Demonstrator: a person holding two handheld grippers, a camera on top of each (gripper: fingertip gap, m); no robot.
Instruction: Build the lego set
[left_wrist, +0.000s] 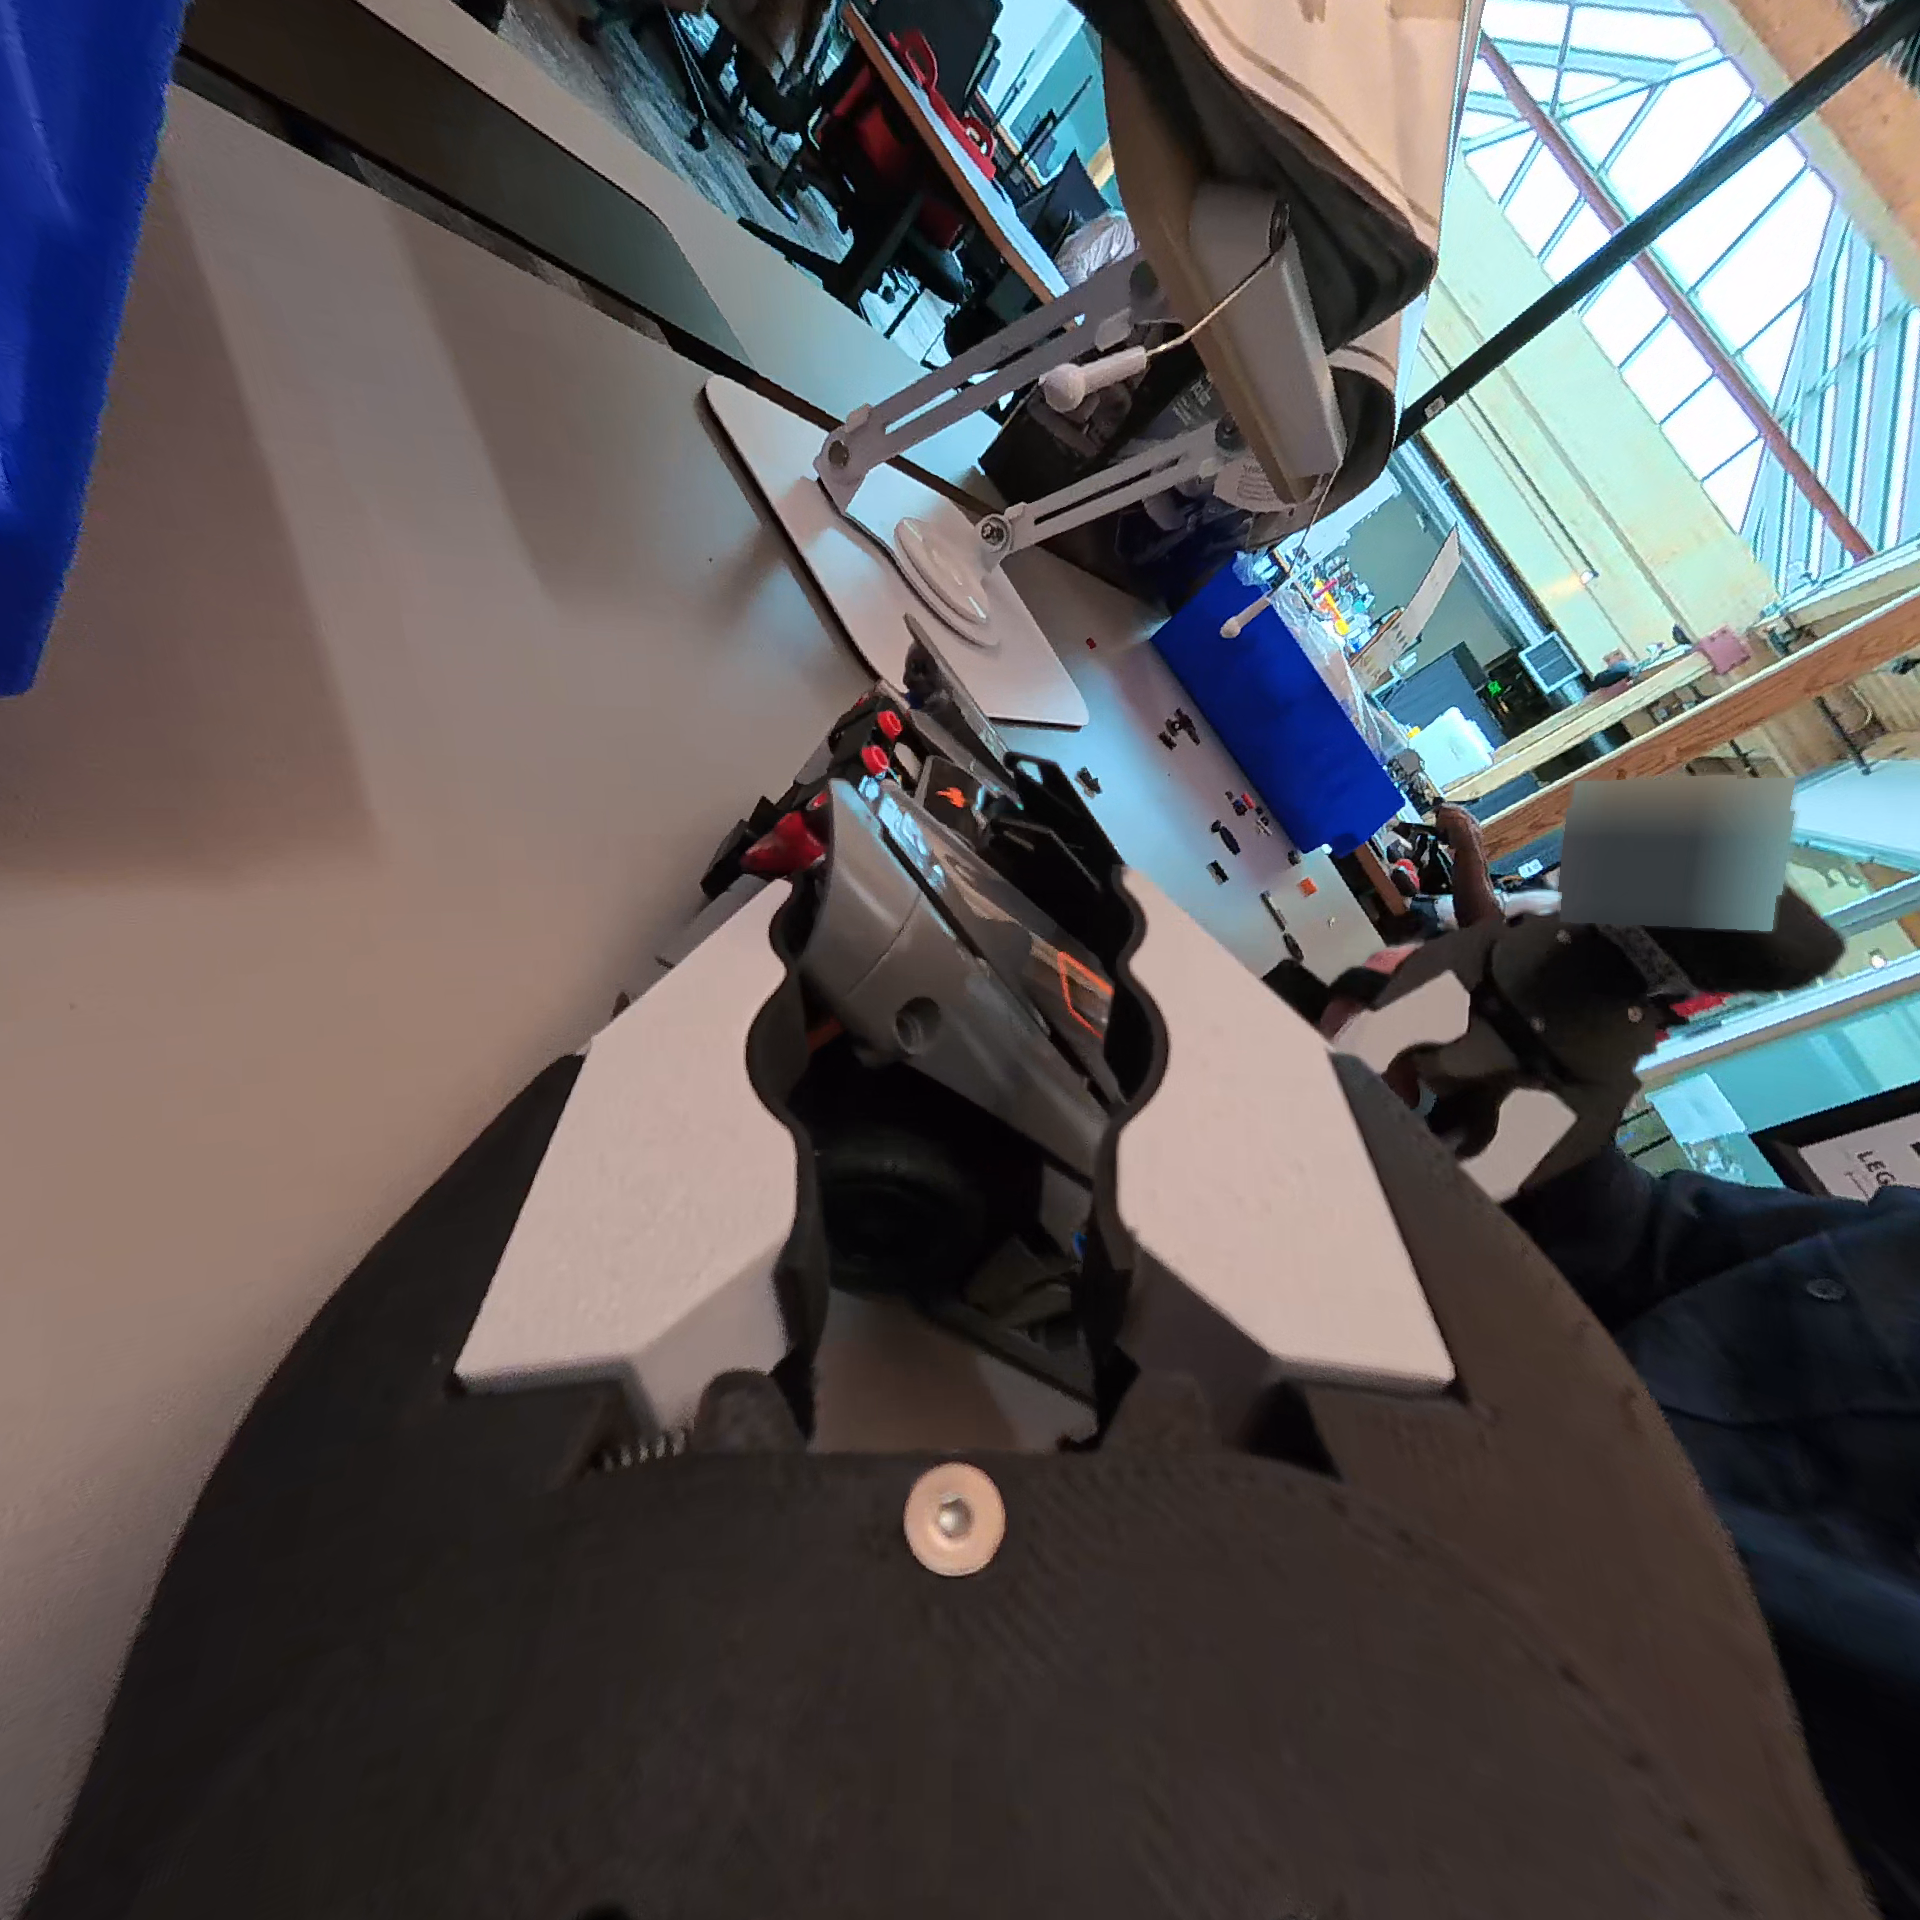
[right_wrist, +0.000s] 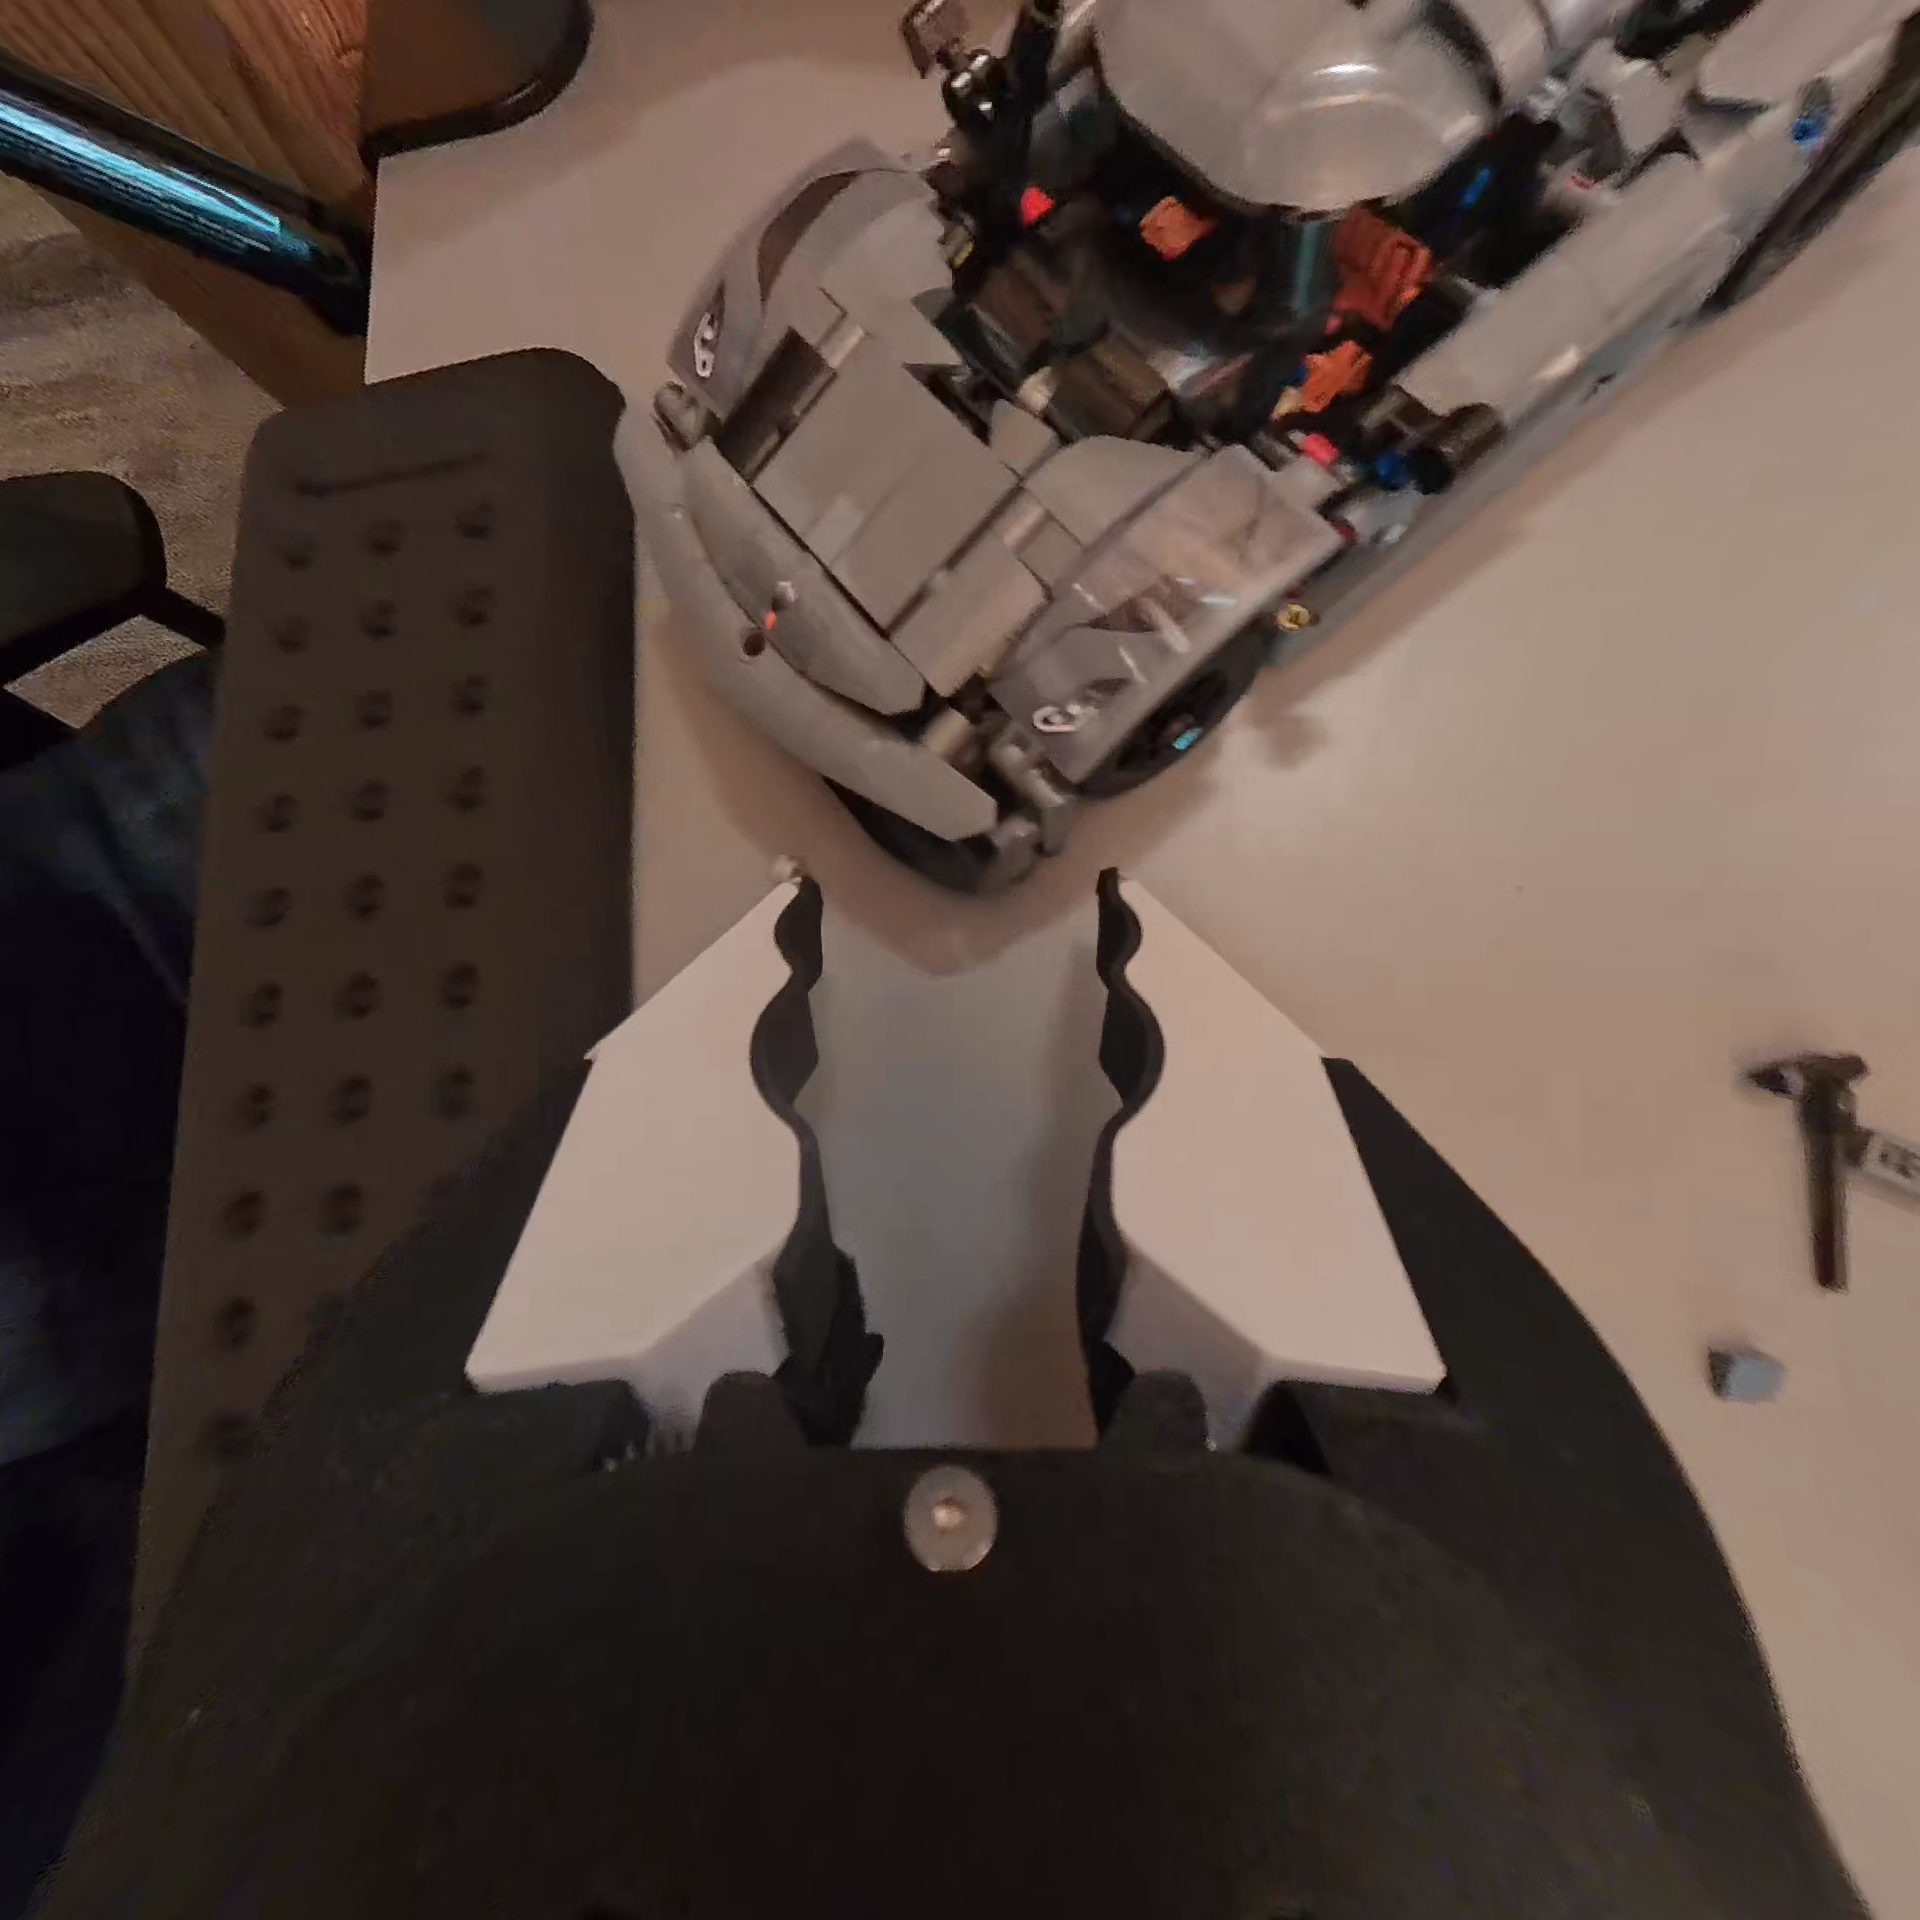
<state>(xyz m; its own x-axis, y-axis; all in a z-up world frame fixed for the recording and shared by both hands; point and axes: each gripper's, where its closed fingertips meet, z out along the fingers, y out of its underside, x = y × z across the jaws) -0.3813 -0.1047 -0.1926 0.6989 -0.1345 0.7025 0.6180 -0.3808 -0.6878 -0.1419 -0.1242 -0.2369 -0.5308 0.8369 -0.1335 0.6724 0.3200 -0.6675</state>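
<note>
Closest to the lens in the left wrist view, our left gripper (left_wrist: 951, 1049) has its white fingers with black wavy pads on either side of the grey brick-built lego car (left_wrist: 935, 935), around its end above a black rubber wheel (left_wrist: 894, 1205). Both pads appear to meet the bodywork, so we judge the claw clenched on the model, though the contact itself is partly hidden. The view is rolled steeply, so this gripper is turned well over on its side.

In the right wrist view our right gripper (right_wrist: 951, 883) is released: its jaws stand apart with nothing between them, only bare white table (right_wrist: 1558, 831) showing through the gap. It points down at the table, tips just short of the car's rounded grey nose (right_wrist: 831, 644). The black perforated slab at its left is, we judge, the flank of the other gripper.

The car rests on the table, with loose small pieces lying apart from it: a black pin-like part (right_wrist: 1818, 1153) and a small grey brick (right_wrist: 1743, 1374).

We expect the model to be light and rigid but fragile: clipped panels and the clear canopy (right_wrist: 1340, 94) could pop off under a squeeze or a twist. Smooth plastic may slip between the pads. Our best hold is low across the chassis near a wheel arch, not on curved trim.
</note>
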